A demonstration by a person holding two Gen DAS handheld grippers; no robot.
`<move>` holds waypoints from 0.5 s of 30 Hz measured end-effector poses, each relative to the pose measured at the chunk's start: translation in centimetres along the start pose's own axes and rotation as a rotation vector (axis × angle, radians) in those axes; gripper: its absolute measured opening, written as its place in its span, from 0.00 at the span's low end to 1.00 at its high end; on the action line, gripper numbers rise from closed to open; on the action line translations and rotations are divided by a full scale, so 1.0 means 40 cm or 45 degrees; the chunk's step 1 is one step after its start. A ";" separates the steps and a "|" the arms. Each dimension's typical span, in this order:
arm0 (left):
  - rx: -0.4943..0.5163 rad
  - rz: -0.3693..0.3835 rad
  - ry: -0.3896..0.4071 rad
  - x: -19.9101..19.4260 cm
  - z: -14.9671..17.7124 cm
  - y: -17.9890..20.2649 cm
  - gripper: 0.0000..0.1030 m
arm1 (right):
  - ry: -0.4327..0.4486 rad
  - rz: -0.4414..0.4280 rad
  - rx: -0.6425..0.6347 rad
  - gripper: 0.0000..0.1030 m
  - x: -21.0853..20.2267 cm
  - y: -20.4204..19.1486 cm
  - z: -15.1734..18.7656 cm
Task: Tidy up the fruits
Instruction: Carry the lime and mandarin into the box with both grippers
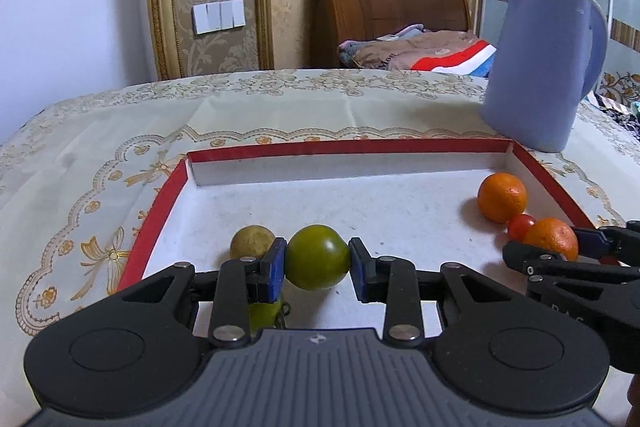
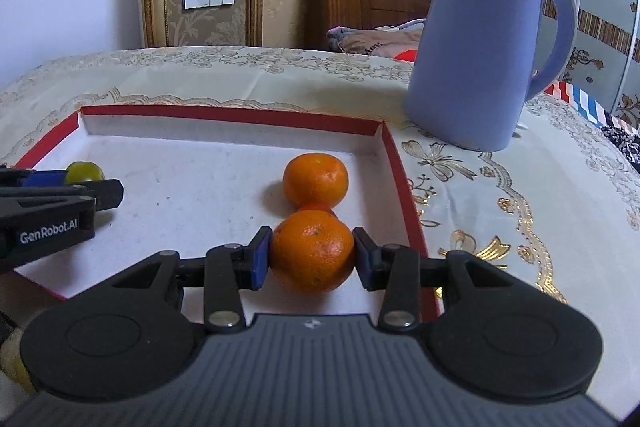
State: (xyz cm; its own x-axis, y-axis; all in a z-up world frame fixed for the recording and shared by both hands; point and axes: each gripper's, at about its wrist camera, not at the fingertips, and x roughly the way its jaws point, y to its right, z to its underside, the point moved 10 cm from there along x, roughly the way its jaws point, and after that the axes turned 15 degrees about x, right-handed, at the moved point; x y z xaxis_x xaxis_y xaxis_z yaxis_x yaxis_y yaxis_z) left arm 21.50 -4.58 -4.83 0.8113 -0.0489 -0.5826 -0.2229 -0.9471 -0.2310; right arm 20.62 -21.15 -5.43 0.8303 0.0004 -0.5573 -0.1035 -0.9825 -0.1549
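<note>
A shallow red-rimmed box (image 1: 160, 203) (image 2: 404, 179) with a white floor lies on the table. My left gripper (image 1: 317, 261) is shut on a green round fruit (image 1: 317, 257) at the box's left side. A brownish-yellow fruit (image 1: 252, 241) sits just left of it, and another green fruit (image 1: 264, 315) shows partly under the left finger. My right gripper (image 2: 313, 253) is shut on an orange (image 2: 313, 251) at the box's right side. A small red tomato (image 1: 521, 226) touches it, and a second orange (image 2: 316, 181) (image 1: 502, 197) lies behind.
A blue kettle (image 1: 540, 63) (image 2: 484, 43) stands on the embroidered tablecloth (image 1: 280, 115) just beyond the box's far right corner. A bed with a wooden headboard (image 1: 384, 3) and folded bedding is behind the table.
</note>
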 end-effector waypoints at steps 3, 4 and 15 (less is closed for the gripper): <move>0.002 -0.015 -0.002 0.012 -0.001 -0.005 0.31 | 0.018 0.027 -0.014 0.39 0.013 -0.003 -0.007; 0.005 -0.020 -0.004 0.015 -0.002 -0.005 0.31 | 0.025 0.039 -0.022 0.39 0.017 -0.004 -0.007; -0.071 -0.034 -0.050 0.055 -0.017 -0.038 0.31 | 0.027 0.057 -0.033 0.39 0.048 -0.014 -0.020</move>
State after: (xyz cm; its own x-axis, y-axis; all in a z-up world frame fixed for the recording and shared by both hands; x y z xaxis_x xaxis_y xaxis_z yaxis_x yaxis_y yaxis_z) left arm 23.99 -3.48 -5.21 0.7947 -0.0118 -0.6070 -0.1700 -0.9641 -0.2038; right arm 22.72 -20.75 -5.76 0.8364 -0.0473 -0.5461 -0.1270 -0.9859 -0.1090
